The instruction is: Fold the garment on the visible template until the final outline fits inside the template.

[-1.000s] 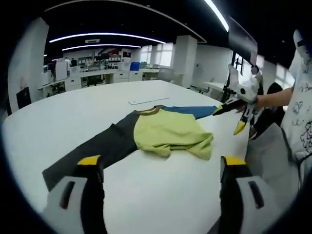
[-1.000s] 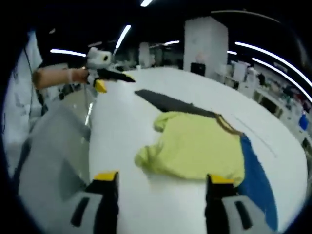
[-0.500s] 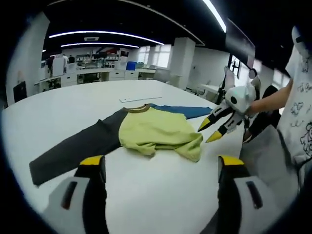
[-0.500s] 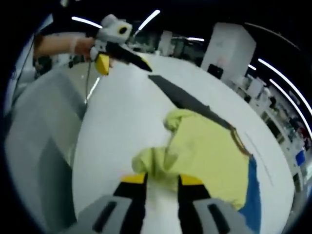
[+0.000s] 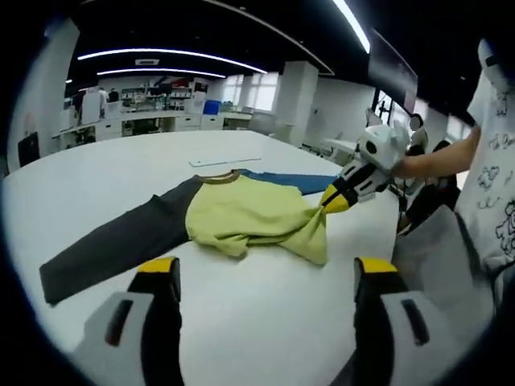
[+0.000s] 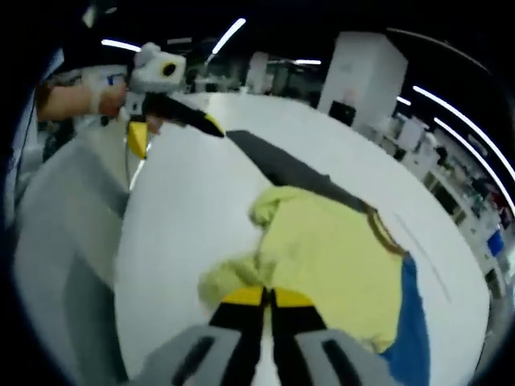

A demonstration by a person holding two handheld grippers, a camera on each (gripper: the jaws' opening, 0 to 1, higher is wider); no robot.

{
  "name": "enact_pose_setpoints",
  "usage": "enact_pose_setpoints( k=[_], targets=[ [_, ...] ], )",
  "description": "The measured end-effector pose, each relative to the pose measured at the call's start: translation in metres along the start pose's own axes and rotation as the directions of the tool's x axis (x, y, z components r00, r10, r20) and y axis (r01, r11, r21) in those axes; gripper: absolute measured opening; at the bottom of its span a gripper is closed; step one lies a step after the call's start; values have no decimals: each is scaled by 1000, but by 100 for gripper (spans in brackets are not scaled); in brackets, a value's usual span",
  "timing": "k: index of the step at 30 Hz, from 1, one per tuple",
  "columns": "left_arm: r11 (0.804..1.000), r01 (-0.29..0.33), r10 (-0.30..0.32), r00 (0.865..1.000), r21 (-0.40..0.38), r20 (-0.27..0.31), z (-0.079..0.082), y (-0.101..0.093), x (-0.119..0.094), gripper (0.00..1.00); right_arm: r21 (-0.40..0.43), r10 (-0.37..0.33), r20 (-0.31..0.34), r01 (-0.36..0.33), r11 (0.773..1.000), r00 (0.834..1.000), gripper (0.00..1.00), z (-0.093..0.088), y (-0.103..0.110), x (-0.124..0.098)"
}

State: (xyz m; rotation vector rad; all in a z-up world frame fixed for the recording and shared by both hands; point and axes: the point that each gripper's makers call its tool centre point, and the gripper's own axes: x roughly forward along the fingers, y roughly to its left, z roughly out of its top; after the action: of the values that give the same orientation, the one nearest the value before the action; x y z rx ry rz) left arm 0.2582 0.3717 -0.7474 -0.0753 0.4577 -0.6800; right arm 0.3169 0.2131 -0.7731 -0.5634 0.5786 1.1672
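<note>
A long-sleeved garment lies flat on the white table [image 5: 241, 322]. Its yellow-green body [image 5: 241, 213] has a dark grey sleeve [image 5: 113, 241] on one side and a blue sleeve [image 5: 298, 181] on the other. My right gripper [image 6: 268, 297] is shut on the bunched yellow hem [image 6: 229, 277]; in the left gripper view it [image 5: 334, 199] comes in from the right, pinching that hem corner. My left gripper [image 5: 264, 269] is open above bare table, short of the garment. It also appears open at the upper left of the right gripper view [image 6: 177, 133], near the grey sleeve [image 6: 282, 169].
A thin pale strip [image 5: 224, 162] lies on the table just past the brown collar [image 5: 213, 178]. The table's near edge drops to a grey surface [image 5: 438, 249]. A person's arm and white printed shirt [image 5: 495, 169] stand at the right. Desks line the far room.
My right gripper has come down onto the yellow hem and closed on it, lifting the corner slightly. The left gripper has stayed open.
</note>
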Motion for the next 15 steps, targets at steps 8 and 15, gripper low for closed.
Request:
enact_pose_setpoints(
  k=[8,15],
  targets=[
    [1000,20,-20,1000,6,-4,-1,-2,9,79,55,-33,50,30,998,998,0,34,-46,-4],
    [999,33,-33,999,1,-2,-1,-2,19,76,70,-73,75,67,995,995,0,54,-87,5]
  ],
)
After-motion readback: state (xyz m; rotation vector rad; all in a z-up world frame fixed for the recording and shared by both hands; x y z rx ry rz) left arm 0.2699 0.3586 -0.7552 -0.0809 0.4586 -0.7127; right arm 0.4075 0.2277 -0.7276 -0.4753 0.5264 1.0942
